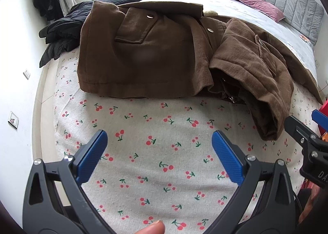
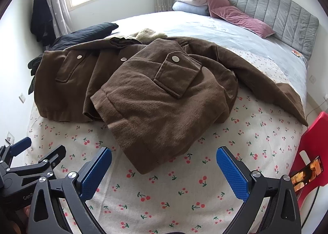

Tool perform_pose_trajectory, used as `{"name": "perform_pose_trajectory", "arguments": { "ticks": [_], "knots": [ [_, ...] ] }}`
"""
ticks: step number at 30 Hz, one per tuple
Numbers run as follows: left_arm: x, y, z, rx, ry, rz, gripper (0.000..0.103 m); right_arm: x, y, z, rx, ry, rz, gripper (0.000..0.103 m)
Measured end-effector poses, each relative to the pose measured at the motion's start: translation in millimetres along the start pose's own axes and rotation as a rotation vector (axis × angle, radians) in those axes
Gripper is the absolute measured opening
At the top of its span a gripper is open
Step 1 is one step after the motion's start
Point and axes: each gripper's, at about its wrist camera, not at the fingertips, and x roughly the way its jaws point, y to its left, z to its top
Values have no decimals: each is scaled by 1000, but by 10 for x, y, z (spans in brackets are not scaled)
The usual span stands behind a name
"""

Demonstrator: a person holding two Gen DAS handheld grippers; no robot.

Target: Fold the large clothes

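Note:
A large brown corduroy jacket with snap-button pockets lies on the cherry-print sheet. Its right front panel is folded loosely over its middle; one sleeve stretches to the right. It also shows in the right wrist view. My left gripper is open and empty, above the sheet just in front of the jacket's hem. My right gripper is open and empty, near the folded panel's lower corner. Each gripper shows at the other view's edge: the right one, the left one.
A black garment lies heaped behind the jacket at the bed's left edge. Pink pillows and folded blankets sit by the grey headboard. A red stool with a phone stands at right. A wall lies close at left.

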Motion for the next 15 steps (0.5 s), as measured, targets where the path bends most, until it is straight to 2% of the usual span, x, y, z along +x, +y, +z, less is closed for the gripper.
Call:
{"name": "perform_pose_trajectory", "arguments": {
  "ticks": [10, 15],
  "knots": [
    [103, -24, 105, 18, -47, 18, 101, 128, -111, 64, 31, 19, -19, 103],
    [202, 51, 235, 35, -18, -29, 101, 172, -216, 100, 75, 13, -28, 103]
  ]
}}
